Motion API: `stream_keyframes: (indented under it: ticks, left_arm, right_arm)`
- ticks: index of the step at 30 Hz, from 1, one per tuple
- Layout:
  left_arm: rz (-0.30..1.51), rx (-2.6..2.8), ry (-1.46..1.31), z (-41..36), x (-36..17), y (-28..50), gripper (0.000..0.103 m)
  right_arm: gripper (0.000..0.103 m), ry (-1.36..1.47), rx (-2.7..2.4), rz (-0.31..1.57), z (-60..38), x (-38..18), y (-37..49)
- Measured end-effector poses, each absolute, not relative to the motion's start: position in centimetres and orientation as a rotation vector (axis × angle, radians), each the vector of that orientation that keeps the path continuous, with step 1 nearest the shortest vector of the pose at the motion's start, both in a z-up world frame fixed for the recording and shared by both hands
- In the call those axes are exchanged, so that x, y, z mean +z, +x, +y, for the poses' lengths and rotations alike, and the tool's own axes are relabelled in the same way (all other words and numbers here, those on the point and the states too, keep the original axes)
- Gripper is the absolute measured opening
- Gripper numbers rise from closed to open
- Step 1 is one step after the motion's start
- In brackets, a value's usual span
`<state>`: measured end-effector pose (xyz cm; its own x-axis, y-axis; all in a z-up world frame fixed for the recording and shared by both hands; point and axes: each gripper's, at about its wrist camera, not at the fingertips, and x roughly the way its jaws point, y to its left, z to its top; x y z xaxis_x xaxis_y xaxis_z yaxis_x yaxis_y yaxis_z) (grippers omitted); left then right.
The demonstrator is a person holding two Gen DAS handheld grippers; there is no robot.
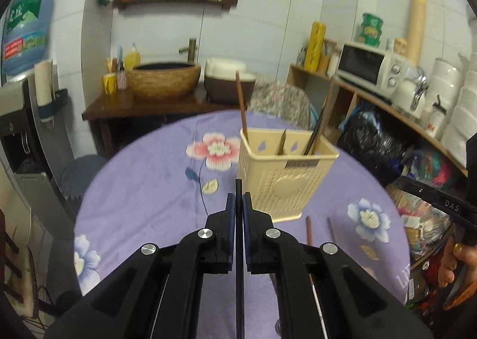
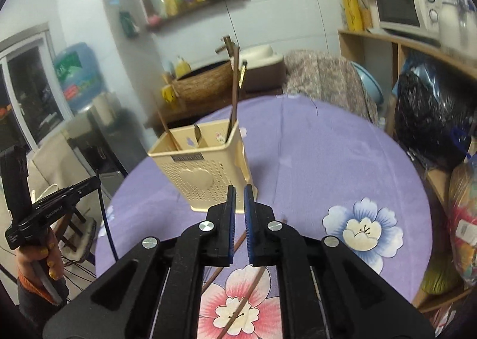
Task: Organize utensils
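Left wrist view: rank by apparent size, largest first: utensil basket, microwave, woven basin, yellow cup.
1. utensil basket, though it sits nearest the camera, which inflates it
2-3. woven basin and microwave look about alike; not ranked
4. yellow cup, clearly smallest

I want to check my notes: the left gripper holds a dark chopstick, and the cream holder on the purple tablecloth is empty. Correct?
Not quite. The left gripper does hold a dark chopstick, but the cream holder is not empty: the left wrist view shows several chopsticks standing in it.
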<state>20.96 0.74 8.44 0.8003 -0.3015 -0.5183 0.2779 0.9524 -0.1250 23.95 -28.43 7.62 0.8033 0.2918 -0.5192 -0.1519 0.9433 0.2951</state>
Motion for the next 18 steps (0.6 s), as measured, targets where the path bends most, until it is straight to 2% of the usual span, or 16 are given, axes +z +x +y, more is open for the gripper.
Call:
stream_keyframes:
  ticks: [4, 8, 10, 11, 12, 14, 16, 18]
  left_arm:
    - [0.522, -0.329, -0.044, 1.2, 9.9, 20.1, 0.006]
    - [0.514, -0.313, -0.049, 1.3, 9.8, 20.2, 0.006]
    - [0.511, -0.314, -0.049, 1.5, 9.9, 19.9, 0.006]
    - [0.511, -0.312, -0.051, 1.7, 9.9, 19.9, 0.006]
    - [0.514, -0.312, -0.056, 1.7, 9.9, 20.0, 0.006]
    - [0.515, -0.319, -0.059, 1.9, 10.0, 19.9, 0.006]
    - [0.513, -0.319, -0.053, 1.7, 10.0, 19.9, 0.006]
    - [0.513, -0.325, -0.053, 1.9, 10.1, 19.9, 0.006]
  right_arm:
    - [0.004, 0.195, 0.256, 0.579, -28.3, 9.1, 23.0]
    - [0.005, 0.215, 0.236, 0.621, -28.2, 7.3, 24.2]
    - [0.026, 0.179, 0.214, 0.669, -27.2, 5.6, 25.1]
    - [0.052, 0.175, 0.207, 0.697, -26.6, 4.5, 25.7]
    - [0.064, 0.175, 0.196, 0.721, -26.0, 3.3, 26.1]
    - [0.063, 0.150, 0.162, 0.758, -24.8, 1.3, 27.0]
    - [0.053, 0.108, 0.124, 0.828, -23.4, -1.4, 28.2]
    - [0.048, 0.109, 0.115, 0.883, -22.6, -3.5, 28.9]
